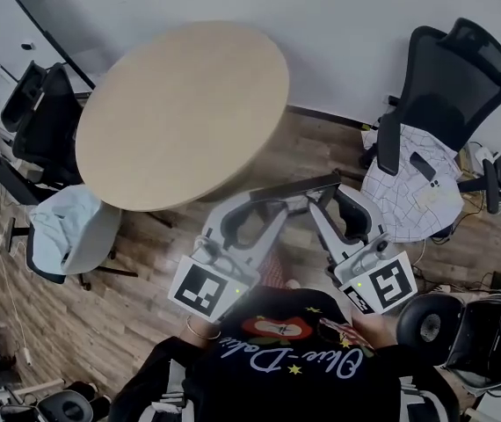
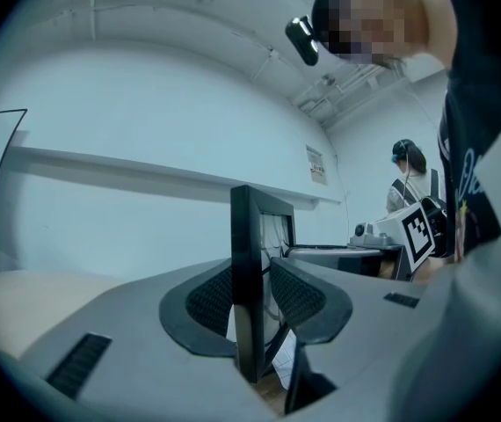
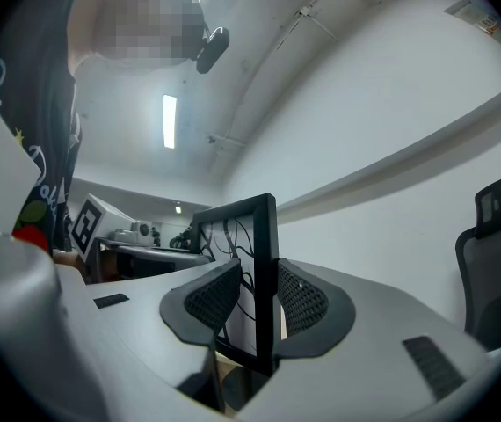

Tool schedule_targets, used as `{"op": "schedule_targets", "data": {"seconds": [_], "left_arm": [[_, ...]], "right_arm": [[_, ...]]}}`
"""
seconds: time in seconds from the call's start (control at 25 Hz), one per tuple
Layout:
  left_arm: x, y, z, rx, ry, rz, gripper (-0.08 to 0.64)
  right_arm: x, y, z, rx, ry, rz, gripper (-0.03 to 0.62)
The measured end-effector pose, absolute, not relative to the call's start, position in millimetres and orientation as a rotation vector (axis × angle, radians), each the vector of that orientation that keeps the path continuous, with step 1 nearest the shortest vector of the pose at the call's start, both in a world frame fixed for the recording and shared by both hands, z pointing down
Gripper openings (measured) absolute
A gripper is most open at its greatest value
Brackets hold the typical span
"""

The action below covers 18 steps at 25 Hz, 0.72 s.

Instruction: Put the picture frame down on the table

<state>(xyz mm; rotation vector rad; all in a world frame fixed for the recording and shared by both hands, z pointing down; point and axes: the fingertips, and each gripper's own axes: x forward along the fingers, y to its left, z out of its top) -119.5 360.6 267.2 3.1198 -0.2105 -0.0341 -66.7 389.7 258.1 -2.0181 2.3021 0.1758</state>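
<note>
The black picture frame [image 1: 294, 187] hangs edge-on in the air, just off the near edge of the round wooden table [image 1: 180, 112], over the wood floor. My left gripper [image 1: 264, 205] is shut on its left end and my right gripper [image 1: 325, 193] on its right end. In the left gripper view the frame [image 2: 249, 271] stands upright between the ribbed pads, the left gripper [image 2: 252, 299] closed on its dark border. The right gripper view shows the frame [image 3: 265, 262] pinched the same way by the right gripper [image 3: 257, 301], with a black line drawing on white visible inside it.
A black office chair [image 1: 444, 86] with a white checked cloth [image 1: 409, 192] on its seat stands at the right. A pale blue chair [image 1: 70, 227] and a black chair [image 1: 48, 121] stand left of the table. Cables and black gear lie at the lower right.
</note>
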Motion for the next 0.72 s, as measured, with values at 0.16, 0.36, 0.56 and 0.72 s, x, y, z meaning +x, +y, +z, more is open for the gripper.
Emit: {"op": "schedule_targets", "data": {"seconds": [0.16, 0.36, 0.56, 0.72], "left_arm": [[-102.1, 341.8, 263.6, 3.113, -0.205, -0.065, 0.106], [-77.3, 312.5, 264.5, 3.109, -0.2, -0.077, 0.106], [-63.8, 276.9, 267.8, 3.1, -0.205, -0.095, 0.106], [-60.2, 249.1, 270.5, 3.095, -0.209, -0.106, 0.106]], "right_arm": [[-49.6, 371.4, 254.0, -2.035, 2.306, 0.193, 0.106], [-25.2, 342.0, 254.5, -2.045, 2.311, 0.189, 0.104], [-11.6, 306.1, 257.6, -2.048, 2.332, 0.19, 0.105], [-8.1, 278.2, 259.5, -2.049, 2.343, 0.194, 0.104]]}}
